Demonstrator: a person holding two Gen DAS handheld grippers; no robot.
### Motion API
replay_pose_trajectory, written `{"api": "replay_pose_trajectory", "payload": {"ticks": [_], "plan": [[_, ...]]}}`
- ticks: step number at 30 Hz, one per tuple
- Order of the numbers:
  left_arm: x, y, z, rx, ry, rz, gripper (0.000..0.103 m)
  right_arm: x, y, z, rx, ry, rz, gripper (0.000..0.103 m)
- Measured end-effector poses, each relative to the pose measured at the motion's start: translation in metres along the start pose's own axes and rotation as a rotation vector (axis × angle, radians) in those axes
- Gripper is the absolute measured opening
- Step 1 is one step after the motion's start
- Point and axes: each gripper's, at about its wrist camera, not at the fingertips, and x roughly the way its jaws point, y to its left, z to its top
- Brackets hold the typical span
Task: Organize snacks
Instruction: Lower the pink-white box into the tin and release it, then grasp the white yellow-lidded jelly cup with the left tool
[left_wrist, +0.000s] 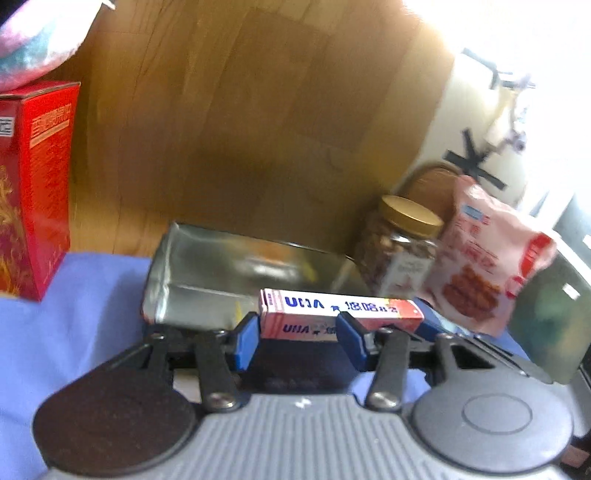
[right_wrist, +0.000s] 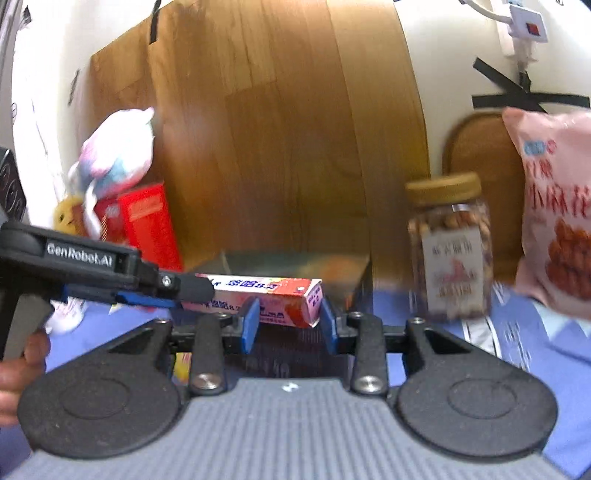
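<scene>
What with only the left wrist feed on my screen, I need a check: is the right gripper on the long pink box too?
Observer: Its fingers do flank it. The right gripper has a blue pad on either side of the pink box near one end. I cannot tell whether it is clamped.
Operator: How does my left gripper look from there?
Observer: The left gripper reaches in from the left, with one finger lying across the box's other end.
Operator: Is there anything beside the red box that I'm missing?
Observer: A small yellow plush toy sits next to the red box, below the pastel plush.
</scene>
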Motion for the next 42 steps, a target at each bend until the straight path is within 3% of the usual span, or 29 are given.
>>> {"api": "replay_pose_trajectory", "payload": {"ticks": [3, 6, 8, 11, 16, 20, 29, 32, 33, 36, 38, 42], "plan": [[0.020, 0.007, 0.006, -0.005, 0.022, 0.020, 0.050, 0.031, -0.004, 0.005, 0.016, 0.026, -0.015, 0.042], [0.016, 0.011, 0.006, 0.033, 0.005, 0.037, 0.059, 0.046, -0.002, 0.006, 0.020, 0.051, -0.049, 0.047], [-0.001, 0.019, 0.003, 0.035, -0.039, 0.026, 0.066, 0.038, 0.002, 0.006, 0.021, 0.022, -0.067, 0.047], [-0.028, 0.040, -0.005, 0.012, -0.074, 0.024, 0.067, 0.014, -0.001, 0.003, 0.047, -0.026, -0.052, 0.048], [-0.036, 0.077, -0.024, -0.072, -0.019, 0.065, 0.067, 0.003, 0.011, -0.012, 0.036, 0.092, 0.090, 0.048], [-0.017, 0.094, -0.033, -0.129, 0.070, 0.022, 0.064, 0.031, 0.041, -0.021, -0.040, 0.239, 0.163, 0.047], [0.015, 0.099, -0.033, -0.124, 0.123, -0.066, 0.063, 0.095, 0.082, -0.024, -0.188, 0.380, 0.172, 0.048], [0.018, 0.105, -0.035, -0.177, 0.132, -0.135, 0.048, 0.110, 0.083, -0.026, -0.172, 0.424, 0.166, 0.050], [0.017, 0.106, -0.036, -0.187, 0.130, -0.141, 0.048, 0.114, 0.082, -0.027, -0.162, 0.436, 0.167, 0.050], [0.009, 0.104, -0.041, -0.186, 0.133, -0.133, 0.047, 0.112, 0.082, -0.029, -0.154, 0.443, 0.167, 0.046], [0.001, 0.098, -0.045, -0.175, 0.124, -0.114, 0.039, 0.106, 0.082, -0.029, -0.148, 0.442, 0.178, 0.041], [-0.020, 0.083, -0.051, -0.154, 0.094, -0.126, 0.039, 0.086, 0.088, -0.030, -0.162, 0.408, 0.188, 0.039]]}}
